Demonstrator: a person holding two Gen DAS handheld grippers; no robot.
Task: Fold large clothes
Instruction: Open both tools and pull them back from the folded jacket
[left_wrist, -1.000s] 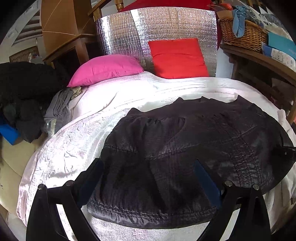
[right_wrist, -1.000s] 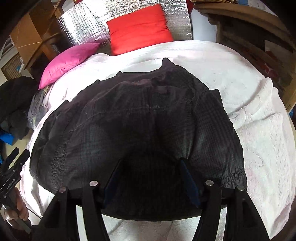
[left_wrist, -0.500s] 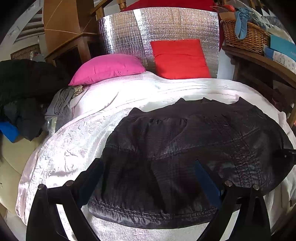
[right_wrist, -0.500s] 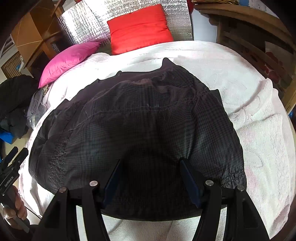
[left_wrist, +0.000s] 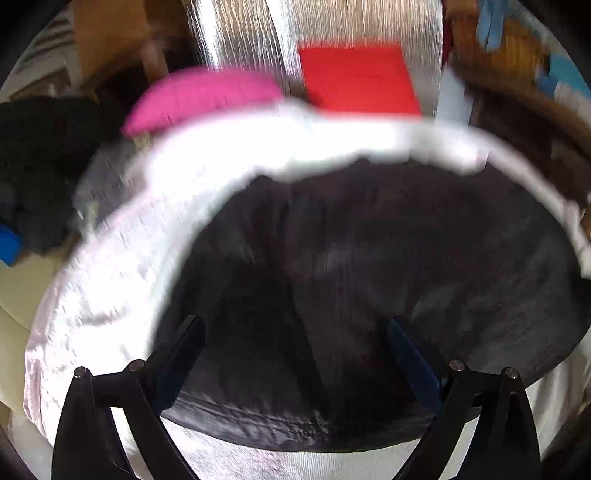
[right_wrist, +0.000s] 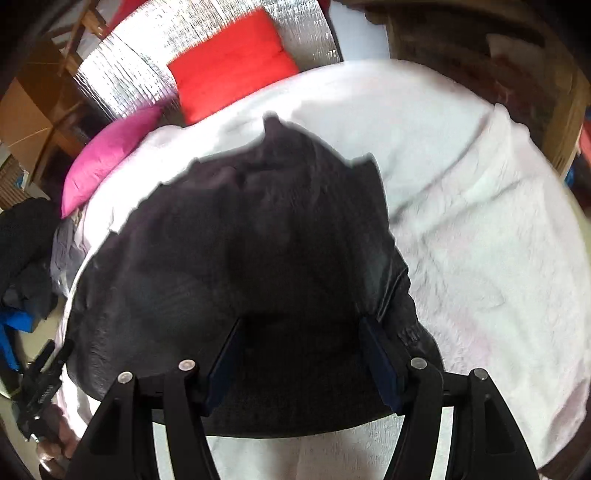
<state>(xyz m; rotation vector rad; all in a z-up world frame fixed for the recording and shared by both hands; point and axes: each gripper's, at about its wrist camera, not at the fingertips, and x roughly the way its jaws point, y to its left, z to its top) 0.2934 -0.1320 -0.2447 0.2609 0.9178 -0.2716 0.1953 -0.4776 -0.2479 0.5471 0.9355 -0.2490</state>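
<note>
A large dark checked garment (left_wrist: 369, 258) lies spread flat on the white bedspread (left_wrist: 110, 295), its stitched hem nearest me. My left gripper (left_wrist: 295, 325) hovers open over the hem's left part, with nothing between its pads; this view is motion-blurred. In the right wrist view the same garment (right_wrist: 240, 240) fills the middle. My right gripper (right_wrist: 301, 325) stands open above the garment's near right part, its fingers apart and holding nothing. At the lower left of that view a hand holds the left gripper (right_wrist: 40, 384) by the garment's far side.
A pink pillow (right_wrist: 107, 151) and a red pillow (right_wrist: 229, 62) lean at the head of the bed against a silver foil panel (right_wrist: 122, 85). A heap of dark clothes (left_wrist: 40, 166) lies left of the bed. Wooden furniture (right_wrist: 480, 48) stands on the right.
Both grippers have dropped closer to the garment, which now looks larger. The left view has gone blurry from the motion. The right view has rolled, tilting the bed.
</note>
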